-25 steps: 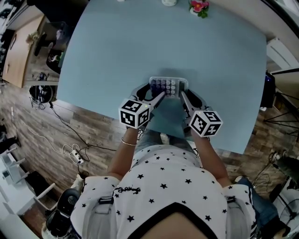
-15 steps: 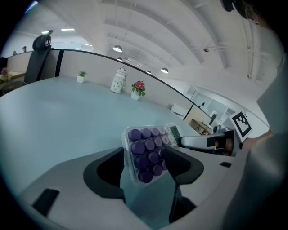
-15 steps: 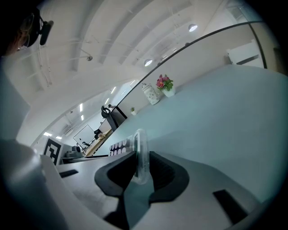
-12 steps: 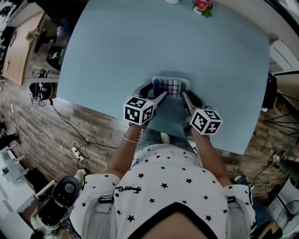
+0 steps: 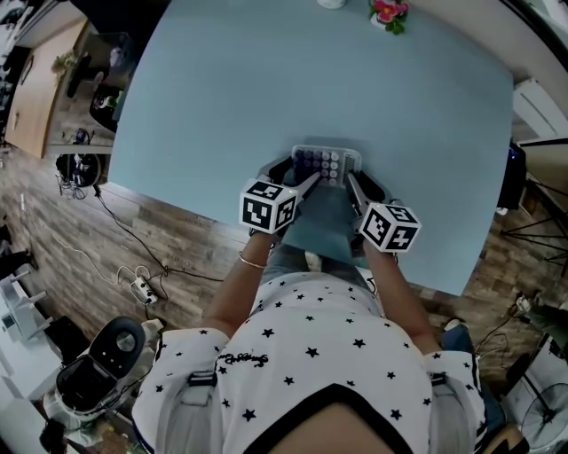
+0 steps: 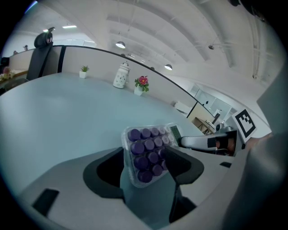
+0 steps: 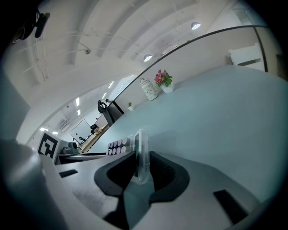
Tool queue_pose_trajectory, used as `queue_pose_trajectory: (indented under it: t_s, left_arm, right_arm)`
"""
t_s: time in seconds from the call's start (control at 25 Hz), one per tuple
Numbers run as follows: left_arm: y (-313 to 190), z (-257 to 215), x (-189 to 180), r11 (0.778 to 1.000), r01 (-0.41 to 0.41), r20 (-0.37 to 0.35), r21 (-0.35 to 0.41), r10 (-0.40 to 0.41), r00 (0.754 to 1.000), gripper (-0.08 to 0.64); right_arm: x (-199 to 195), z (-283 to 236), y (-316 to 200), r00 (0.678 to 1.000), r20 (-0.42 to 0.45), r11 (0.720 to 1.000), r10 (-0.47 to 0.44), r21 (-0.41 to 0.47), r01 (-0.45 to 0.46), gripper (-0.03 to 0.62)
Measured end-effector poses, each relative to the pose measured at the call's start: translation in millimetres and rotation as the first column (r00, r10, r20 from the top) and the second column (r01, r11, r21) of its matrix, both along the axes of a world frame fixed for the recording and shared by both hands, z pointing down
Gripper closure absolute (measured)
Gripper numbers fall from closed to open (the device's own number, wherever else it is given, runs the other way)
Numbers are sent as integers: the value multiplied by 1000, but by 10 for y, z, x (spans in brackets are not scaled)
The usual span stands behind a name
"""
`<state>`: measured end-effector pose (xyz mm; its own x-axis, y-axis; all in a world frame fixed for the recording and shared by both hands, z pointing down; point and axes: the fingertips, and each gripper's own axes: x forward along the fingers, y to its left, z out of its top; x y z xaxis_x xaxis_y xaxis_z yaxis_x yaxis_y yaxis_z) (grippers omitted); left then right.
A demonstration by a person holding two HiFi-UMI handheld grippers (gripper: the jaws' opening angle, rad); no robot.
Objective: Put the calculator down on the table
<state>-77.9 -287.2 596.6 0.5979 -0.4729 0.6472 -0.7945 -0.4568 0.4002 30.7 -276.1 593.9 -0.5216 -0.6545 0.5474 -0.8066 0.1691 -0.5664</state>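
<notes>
— pale blue desk (image 5: 266, 80), smooth and matte, with a wood-plank floor (image 5: 177, 235) round it. what stands on it?

— along the far edge there is a pot of pink flowers (image 5: 388, 12), a white patterned jar (image 6: 120, 75) just beside it and a tiny green plant (image 6: 84, 70) further along. all of them are well apart from the hands.

— where is the calculator?

— the calculator (image 5: 326, 164) is over the near part of the desk, held between the two claws. it is a flat rectangle in a clear, glossy plastic casing with rounded corners. it has rows of round purple buttons and a narrow greenish strip at its far end.

— how do the claws stand?

— both are clamped on it. the left claw (image 6: 148, 164) has one dark pad behind the casing and the other across the button face, which covers a few buttons. the right claw (image 7: 140, 173) pinches the other side. in the right gripper view the calculator shows edge-on, a thin clear slab between two dark, rubbery pads.

— does it touch the desk?

— i cannot tell, because no view shows its underside.

— anything else nearby?

— the left cube (image 5: 269, 205) and the right cube (image 5: 389, 227), both in black-and-white squares. a star-printed shirt (image 5: 311, 346) fills the bottom of the head view. cables (image 5: 115, 235) and a power strip (image 5: 140, 290) lie on the floor to the left.
</notes>
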Motion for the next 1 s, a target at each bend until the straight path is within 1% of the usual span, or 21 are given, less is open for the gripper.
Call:
queue_pose_trajectory:
  t_s: [0.28, 0.6, 1.0]
  left_arm:
    - [-31, 34, 10, 1000, 15, 3, 1, -15, 1000, 270]
    - [-38, 29, -5, 1000, 30, 0, -4, -30, 1000, 267]
    - [-75, 78, -15, 997, 66, 5, -37, -66, 998, 261]
  right_arm:
    - [-5, 70, -37, 999, -53, 999, 0, -36, -2, 499]
    - [-19, 66, -51, 997, -79, 999, 4, -40, -7, 488]
    - [-32, 102, -113, 989, -143, 999, -30, -35, 25, 479]
